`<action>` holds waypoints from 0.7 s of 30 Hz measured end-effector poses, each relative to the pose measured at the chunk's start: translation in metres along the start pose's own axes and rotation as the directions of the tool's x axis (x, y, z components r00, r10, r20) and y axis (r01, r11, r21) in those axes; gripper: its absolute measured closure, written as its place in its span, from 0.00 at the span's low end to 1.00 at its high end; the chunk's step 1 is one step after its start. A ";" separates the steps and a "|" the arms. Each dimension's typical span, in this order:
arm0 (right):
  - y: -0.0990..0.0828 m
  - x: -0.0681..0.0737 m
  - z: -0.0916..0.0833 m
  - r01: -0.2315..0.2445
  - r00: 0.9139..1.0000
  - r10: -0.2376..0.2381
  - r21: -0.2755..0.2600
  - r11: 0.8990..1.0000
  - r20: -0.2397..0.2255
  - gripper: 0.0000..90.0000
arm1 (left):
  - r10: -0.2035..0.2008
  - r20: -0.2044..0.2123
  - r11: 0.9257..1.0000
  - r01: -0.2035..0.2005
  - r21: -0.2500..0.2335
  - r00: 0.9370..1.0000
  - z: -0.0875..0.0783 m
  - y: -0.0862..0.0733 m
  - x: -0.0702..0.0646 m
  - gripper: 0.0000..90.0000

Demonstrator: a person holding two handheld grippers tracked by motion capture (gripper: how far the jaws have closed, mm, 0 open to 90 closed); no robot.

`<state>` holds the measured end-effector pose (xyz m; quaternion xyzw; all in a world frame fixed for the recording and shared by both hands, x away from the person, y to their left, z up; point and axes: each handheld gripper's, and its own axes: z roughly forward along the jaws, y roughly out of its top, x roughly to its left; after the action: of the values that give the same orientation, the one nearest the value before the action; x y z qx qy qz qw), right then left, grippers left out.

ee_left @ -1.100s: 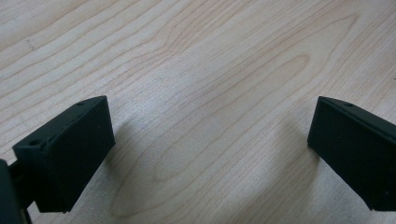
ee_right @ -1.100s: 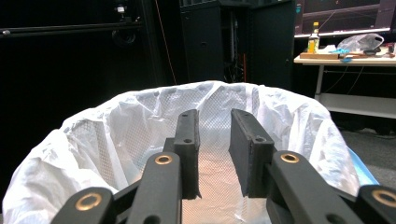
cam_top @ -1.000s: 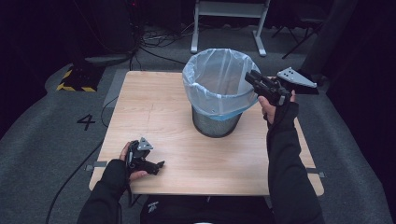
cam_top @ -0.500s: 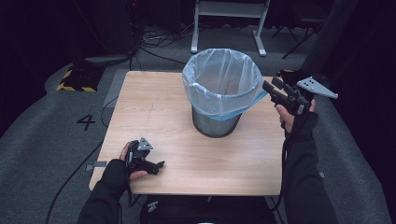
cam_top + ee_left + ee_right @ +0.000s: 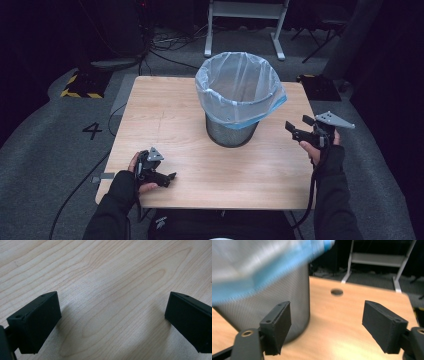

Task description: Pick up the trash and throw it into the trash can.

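Mesh wastebasket (image 5: 231, 131) with a clear-blue liner (image 5: 239, 90) stands upright on the wooden table (image 5: 165, 115), right of centre and toward the far half, liner folded over the rim and hanging lower on the right side. Right gripper (image 5: 296, 127) is held off the table's right edge, level with the basket's base, pointing left at it with open air between; its jaws have just been opening and now stand wide apart with nothing between them. In the right gripper view the basket wall (image 5: 274, 312) sits just behind the left jaw, not touched, the liner hem blurred above, and bare tabletop runs out to the far edge with a small dark hole (image 5: 336, 292) in it. Left gripper (image 5: 169, 177) rests low at the near-left corner, close to the front edge, well apart from the basket; left gripper view shows its jaws spread wide over bare wood grain (image 5: 110, 290), nothing pinched. Whole left half of the table is open surface. A white-legged stand (image 5: 245, 20) is on the floor beyond the far edge, cables (image 5: 170, 42) trailing there too; a painted 4 (image 5: 92, 130) marks the floor left of the table.
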<state>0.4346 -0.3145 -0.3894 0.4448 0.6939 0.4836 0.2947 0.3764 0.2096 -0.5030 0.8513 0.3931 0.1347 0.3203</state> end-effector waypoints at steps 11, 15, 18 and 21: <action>-0.047 -0.015 0.002 -0.003 1.000 -0.002 0.140 0.990 0.030 0.24 | -0.002 -0.001 1.000 0.002 0.000 1.000 0.000 0.000 0.000 0.01; -0.062 -0.020 0.000 0.014 0.999 -0.021 0.193 0.981 0.034 0.23 | -0.002 -0.001 1.000 0.002 0.000 1.000 0.000 0.000 0.000 0.01; -0.078 -0.024 -0.002 0.017 0.999 -0.027 0.242 0.970 0.036 0.23 | -0.001 -0.001 1.000 0.001 0.000 1.000 0.000 0.000 0.000 0.01; -0.086 -0.027 -0.002 0.017 0.999 -0.030 0.265 0.964 0.043 0.22 | -0.001 -0.001 1.000 0.001 0.000 1.000 0.000 0.000 0.000 0.01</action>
<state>0.4155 -0.3515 -0.4698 0.4829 0.7504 0.3727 0.2546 0.3762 0.2095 -0.5029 0.8510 0.3939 0.1348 0.3201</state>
